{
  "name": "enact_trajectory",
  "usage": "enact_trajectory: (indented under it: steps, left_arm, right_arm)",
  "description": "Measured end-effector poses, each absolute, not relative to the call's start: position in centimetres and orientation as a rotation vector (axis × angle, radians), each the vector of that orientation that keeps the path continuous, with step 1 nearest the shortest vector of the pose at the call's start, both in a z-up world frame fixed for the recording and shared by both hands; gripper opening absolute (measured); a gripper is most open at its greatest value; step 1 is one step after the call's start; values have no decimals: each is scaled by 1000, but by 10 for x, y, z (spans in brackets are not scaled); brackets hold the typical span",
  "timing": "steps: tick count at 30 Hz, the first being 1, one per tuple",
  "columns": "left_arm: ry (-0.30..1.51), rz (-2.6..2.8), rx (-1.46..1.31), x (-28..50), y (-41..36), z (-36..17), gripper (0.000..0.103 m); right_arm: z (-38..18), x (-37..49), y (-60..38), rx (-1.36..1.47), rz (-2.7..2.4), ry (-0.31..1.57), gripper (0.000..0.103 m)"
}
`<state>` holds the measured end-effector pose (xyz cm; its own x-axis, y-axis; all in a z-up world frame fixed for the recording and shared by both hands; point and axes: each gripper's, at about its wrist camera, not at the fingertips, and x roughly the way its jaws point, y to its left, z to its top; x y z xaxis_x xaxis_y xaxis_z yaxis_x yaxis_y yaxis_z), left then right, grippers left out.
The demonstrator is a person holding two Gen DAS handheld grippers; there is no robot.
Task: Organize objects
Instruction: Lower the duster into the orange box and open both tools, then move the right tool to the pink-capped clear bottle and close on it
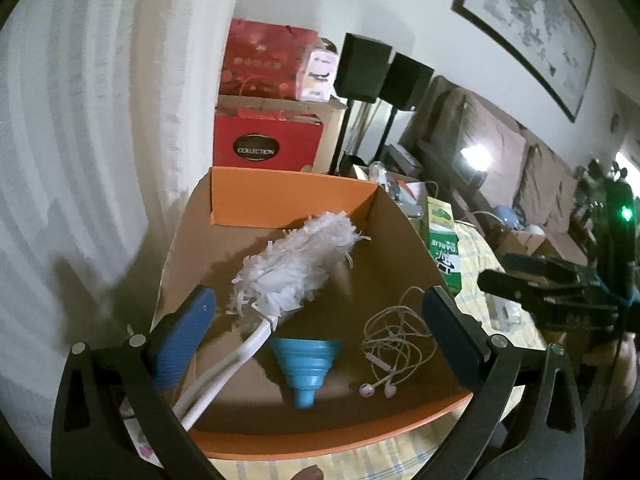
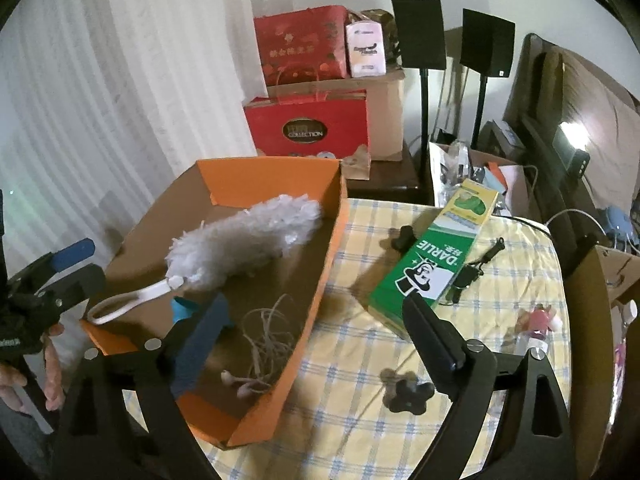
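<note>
My right tool [image 2: 316, 344] is right in front of me, wide open, with nothing in it. My left tool [image 1: 320, 320] is wide open too, and it hangs over the orange box [image 2: 276, 184], empty.

The orange box already has the white duster [image 1: 296, 268], the blue funnel [image 1: 306, 364] and the earphones [image 1: 396, 340] inside.

The green toothpaste box [image 2: 430, 260] lies flat on the checked bench [image 2: 348, 420], to the right of the orange box and near it. Its long side runs from just past my right tool's right finger [image 2: 434, 334] up and away to the right. A black knob [image 2: 408, 396] sits even closer, right of the orange box.

I think my right tool is nearer to both, so it should reach for them.
</note>
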<state>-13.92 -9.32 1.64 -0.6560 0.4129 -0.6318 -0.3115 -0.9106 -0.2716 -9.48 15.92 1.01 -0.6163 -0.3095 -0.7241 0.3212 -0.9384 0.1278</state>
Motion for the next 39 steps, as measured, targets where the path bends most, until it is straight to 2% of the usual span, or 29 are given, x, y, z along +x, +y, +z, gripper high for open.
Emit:
enact_trajectory:
  steps: [13,27,39]
  left_arm:
    - [-195,2494,-1063,-132,-52,13,103]
    - [-143,2486,-1010,-121,0,22,103]
    - [-79,2371,-965,-95,51,15,103]
  right_arm:
    - [11,-83,193,1127,-2662,101,100]
    - [19,-76,281,1166,-2734,-88,103]
    - [14,-73,337,1229,-2795,-154,103]
